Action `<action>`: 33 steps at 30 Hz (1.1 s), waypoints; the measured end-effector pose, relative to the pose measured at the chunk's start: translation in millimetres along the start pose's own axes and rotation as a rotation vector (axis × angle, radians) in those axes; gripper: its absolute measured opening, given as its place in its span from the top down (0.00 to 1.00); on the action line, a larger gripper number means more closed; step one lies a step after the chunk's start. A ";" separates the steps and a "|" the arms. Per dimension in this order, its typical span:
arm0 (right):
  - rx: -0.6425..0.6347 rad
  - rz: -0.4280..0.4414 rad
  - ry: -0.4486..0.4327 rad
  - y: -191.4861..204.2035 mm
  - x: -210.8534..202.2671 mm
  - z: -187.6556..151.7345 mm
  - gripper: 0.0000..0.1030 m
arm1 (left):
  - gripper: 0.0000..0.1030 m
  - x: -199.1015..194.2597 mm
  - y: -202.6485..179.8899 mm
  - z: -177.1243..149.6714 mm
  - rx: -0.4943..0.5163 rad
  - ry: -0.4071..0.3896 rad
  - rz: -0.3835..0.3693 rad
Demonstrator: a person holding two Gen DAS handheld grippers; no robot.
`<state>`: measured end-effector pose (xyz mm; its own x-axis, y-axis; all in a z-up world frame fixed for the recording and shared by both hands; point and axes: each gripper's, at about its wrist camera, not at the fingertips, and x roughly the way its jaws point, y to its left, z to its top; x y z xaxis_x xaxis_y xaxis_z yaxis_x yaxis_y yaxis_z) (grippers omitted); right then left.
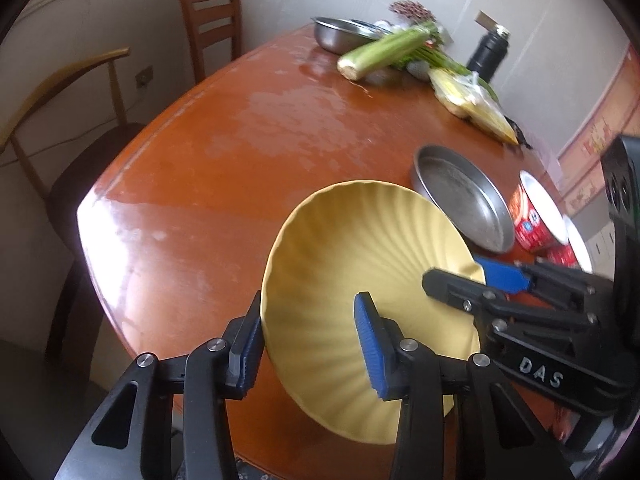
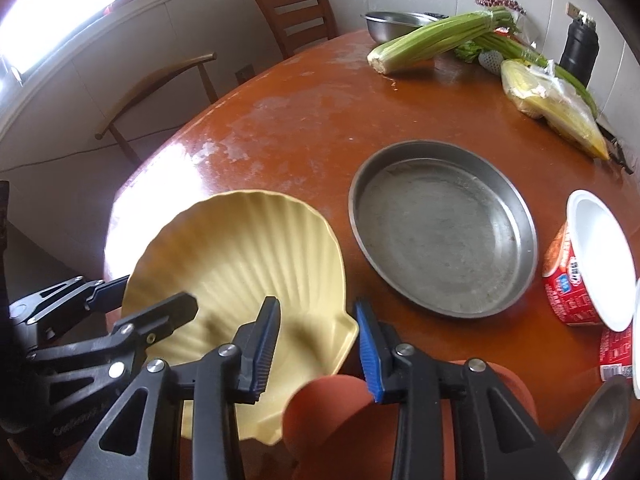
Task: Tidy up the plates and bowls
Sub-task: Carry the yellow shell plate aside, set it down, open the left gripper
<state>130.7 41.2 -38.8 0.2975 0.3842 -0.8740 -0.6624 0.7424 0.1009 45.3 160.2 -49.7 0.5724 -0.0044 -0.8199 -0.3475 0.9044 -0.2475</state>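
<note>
A yellow shell-shaped plate is tilted up over the near end of the brown table. My right gripper is shut on the plate's hinge corner, one finger inside and one behind the rim; in the left wrist view the right gripper reaches in from the right. My left gripper straddles the opposite rim. Its outer pad is at the rim's edge and its inner pad hangs over the ribbed inside, so it reads as open. In the right wrist view the plate has the left gripper at its left rim.
A round steel pan lies just right of the plate, with a red noodle cup beyond it. At the far end are celery, a steel bowl, bagged corn and a black flask. Two chairs stand to the left.
</note>
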 end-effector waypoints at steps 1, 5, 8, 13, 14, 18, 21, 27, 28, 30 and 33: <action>0.005 0.003 -0.001 1.6 -0.5 1.5 0.63 | 0.57 -1.1 2.1 2.3 -0.005 -0.005 0.002; 0.004 0.013 -0.020 13.4 -4.0 13.1 0.63 | 0.57 -8.2 13.9 19.4 -0.022 -0.040 0.016; 0.007 0.012 -0.034 21.9 -4.1 26.5 0.63 | 0.57 -7.0 22.9 33.6 -0.031 -0.046 0.021; 0.044 0.029 -0.042 27.4 4.0 44.7 0.63 | 0.57 0.5 38.9 57.7 -0.059 -0.063 0.010; 0.055 0.030 -0.041 26.3 6.9 48.2 0.63 | 0.57 4.5 41.8 63.2 -0.062 -0.057 0.008; 0.094 0.048 -0.030 21.2 19.0 56.9 0.63 | 0.57 16.8 47.1 76.6 -0.066 -0.042 0.002; 0.116 0.054 -0.028 16.6 24.8 59.4 0.63 | 0.57 27.8 47.5 83.3 -0.060 -0.025 -0.008; 0.135 0.052 -0.022 9.7 30.8 61.9 0.63 | 0.57 48.9 45.9 90.4 -0.040 0.005 -0.004; 0.141 0.054 -0.018 8.0 32.0 62.1 0.63 | 0.57 51.6 44.9 91.1 -0.036 0.009 -0.006; 0.152 0.060 -0.009 4.3 34.8 61.4 0.63 | 0.57 53.3 42.3 91.6 -0.022 -0.005 -0.004; 0.161 0.070 -0.002 1.5 37.0 59.9 0.63 | 0.55 54.0 38.6 90.0 -0.002 -0.012 0.009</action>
<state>181.9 89.4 -42.6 0.2558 0.4386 -0.8615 -0.5624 0.7924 0.2364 129.6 233.2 -57.1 0.5783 0.0088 -0.8157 -0.3541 0.9035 -0.2413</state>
